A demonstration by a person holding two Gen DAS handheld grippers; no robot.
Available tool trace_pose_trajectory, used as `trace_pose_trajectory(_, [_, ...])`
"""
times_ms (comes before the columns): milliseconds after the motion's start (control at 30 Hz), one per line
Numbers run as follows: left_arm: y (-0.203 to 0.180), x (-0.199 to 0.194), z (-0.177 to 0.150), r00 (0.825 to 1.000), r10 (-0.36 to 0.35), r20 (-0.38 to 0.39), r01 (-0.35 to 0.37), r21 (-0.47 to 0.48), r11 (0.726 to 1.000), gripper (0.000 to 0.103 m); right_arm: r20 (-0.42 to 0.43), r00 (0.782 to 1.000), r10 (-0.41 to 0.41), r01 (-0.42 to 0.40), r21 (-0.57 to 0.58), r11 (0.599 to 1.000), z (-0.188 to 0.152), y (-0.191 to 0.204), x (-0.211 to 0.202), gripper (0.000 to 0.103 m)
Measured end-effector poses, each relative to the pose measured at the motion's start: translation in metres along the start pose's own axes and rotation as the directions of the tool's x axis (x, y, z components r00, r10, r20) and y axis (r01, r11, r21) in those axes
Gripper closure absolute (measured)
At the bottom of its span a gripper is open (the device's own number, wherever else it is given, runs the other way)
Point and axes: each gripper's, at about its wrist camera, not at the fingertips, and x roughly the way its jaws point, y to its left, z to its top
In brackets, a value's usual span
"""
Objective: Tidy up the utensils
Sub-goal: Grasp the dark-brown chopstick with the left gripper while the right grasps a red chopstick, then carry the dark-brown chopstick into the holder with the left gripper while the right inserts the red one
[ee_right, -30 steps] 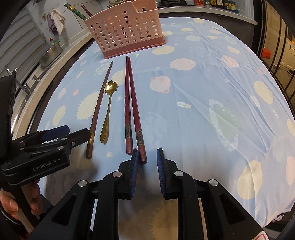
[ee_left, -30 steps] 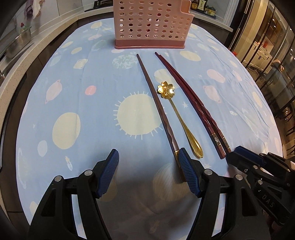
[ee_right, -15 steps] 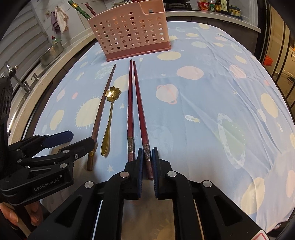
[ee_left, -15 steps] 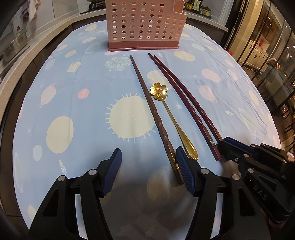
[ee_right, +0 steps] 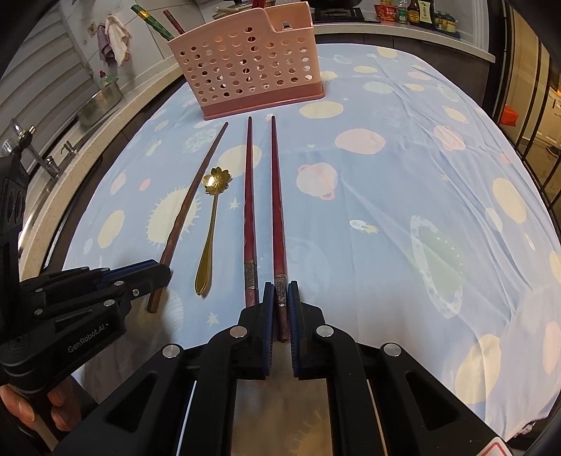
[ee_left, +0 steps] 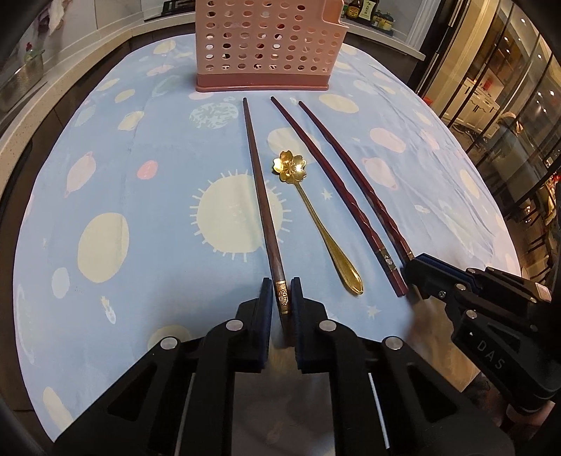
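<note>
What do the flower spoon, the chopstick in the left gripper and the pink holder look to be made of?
Flower spoon: probably polished gold-toned metal, with bright glints. Brown chopstick in the left gripper: seemingly matte dark wood, with a gold engraved band at its end. Pink holder: likely moulded plastic, evenly perforated.

From my left wrist view, the pink holder (ee_left: 266,45) runs off the top edge, and the right gripper (ee_left: 417,268) hides one red chopstick's (ee_left: 354,172) butt.

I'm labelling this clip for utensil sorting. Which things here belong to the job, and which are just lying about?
Job: pink holder; brown chopstick in left gripper; red chopstick in right gripper; second red chopstick; gold flower spoon.

Lying about: sauce bottles; hanging cloth; metal pot.
</note>
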Motion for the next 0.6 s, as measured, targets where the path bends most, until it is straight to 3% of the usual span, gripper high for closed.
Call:
trace_pose_trajectory(100, [0.004, -0.006, -0.001, 1.000, 0.000, 0.004, 0.000, -0.017, 1.000, 0.096, 0.024, 1.000, -0.001, 0.001, 0.000, 1.000, 0.003, 0.000, -0.009, 0.096])
trace_pose_trajectory(367, [0.021, -0.057, 0.017, 0.993, 0.027, 0.116, -0.020, -0.066, 0.998, 0.096, 0.143, 0.990, 0.011, -0.013, 0.015, 1.000, 0.025, -0.001, -0.051, 0.096])
trace_pose_trajectory(600, [0.030, -0.097, 0.040, 0.975, 0.052, 0.214, -0.032, -0.094, 0.995, 0.096, 0.279, 0.960, 0.022, -0.032, 0.031, 0.999, 0.054, -0.003, -0.093, 0.096])
